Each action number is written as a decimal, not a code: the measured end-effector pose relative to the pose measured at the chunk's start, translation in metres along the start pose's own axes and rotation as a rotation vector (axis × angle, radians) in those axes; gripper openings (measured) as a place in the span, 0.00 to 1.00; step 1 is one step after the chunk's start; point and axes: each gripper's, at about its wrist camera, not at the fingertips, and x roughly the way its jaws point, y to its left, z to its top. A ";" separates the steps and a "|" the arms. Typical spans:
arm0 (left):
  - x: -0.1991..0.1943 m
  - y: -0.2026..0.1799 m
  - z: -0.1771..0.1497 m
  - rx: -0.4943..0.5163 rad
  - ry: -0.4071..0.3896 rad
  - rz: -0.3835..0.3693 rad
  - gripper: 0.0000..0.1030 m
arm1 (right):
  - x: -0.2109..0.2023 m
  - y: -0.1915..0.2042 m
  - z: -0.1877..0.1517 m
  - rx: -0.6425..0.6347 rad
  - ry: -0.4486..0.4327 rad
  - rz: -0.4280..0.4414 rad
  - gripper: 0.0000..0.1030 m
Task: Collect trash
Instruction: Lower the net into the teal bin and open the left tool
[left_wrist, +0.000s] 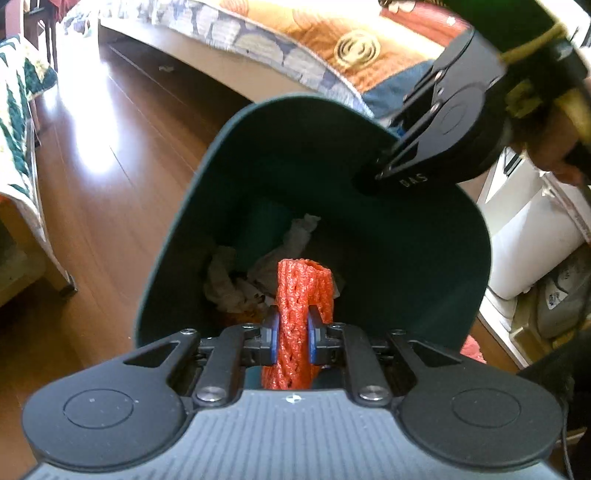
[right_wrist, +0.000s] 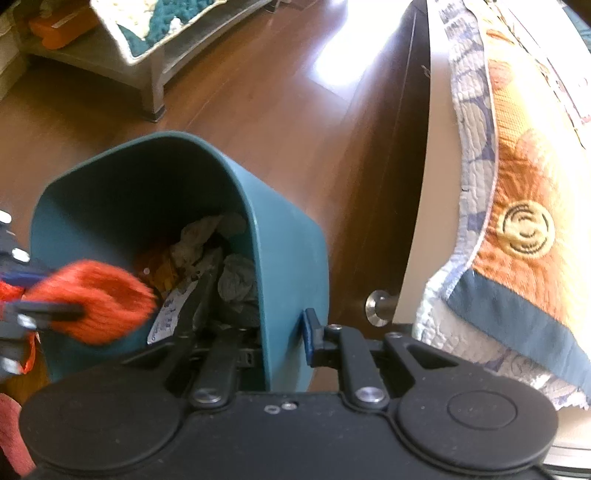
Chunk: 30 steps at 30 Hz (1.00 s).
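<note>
My left gripper (left_wrist: 290, 334) is shut on a red foam net sleeve (left_wrist: 301, 295) and holds it over the open mouth of a teal trash bin (left_wrist: 207, 192). The bin holds crumpled white tissues (left_wrist: 229, 284) and wrappers. My right gripper (right_wrist: 284, 336) is shut on the bin's wall (right_wrist: 291, 266), one finger inside and one outside, and tilts the bin. In the right wrist view the red sleeve (right_wrist: 96, 299) is blurred at the left, at the bin's opening. In the left wrist view the right gripper's body (left_wrist: 443, 136) grips the bin's right rim.
The bin stands on a brown wooden floor (left_wrist: 110, 166). A bed with an orange and blue quilt (right_wrist: 517, 221) lies close by. A low table with a green and white cloth (right_wrist: 159, 33) stands farther off. White containers and shoes (left_wrist: 546, 258) are at the right.
</note>
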 end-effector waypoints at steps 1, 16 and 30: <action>0.005 -0.001 0.001 -0.007 0.012 0.005 0.14 | 0.000 0.000 0.000 0.002 -0.004 0.002 0.15; 0.049 0.001 0.012 -0.083 0.127 0.078 0.38 | -0.003 0.002 0.012 -0.014 -0.035 0.019 0.15; -0.001 0.006 0.007 -0.094 0.023 0.043 0.64 | -0.005 -0.011 0.021 0.092 -0.005 0.102 0.20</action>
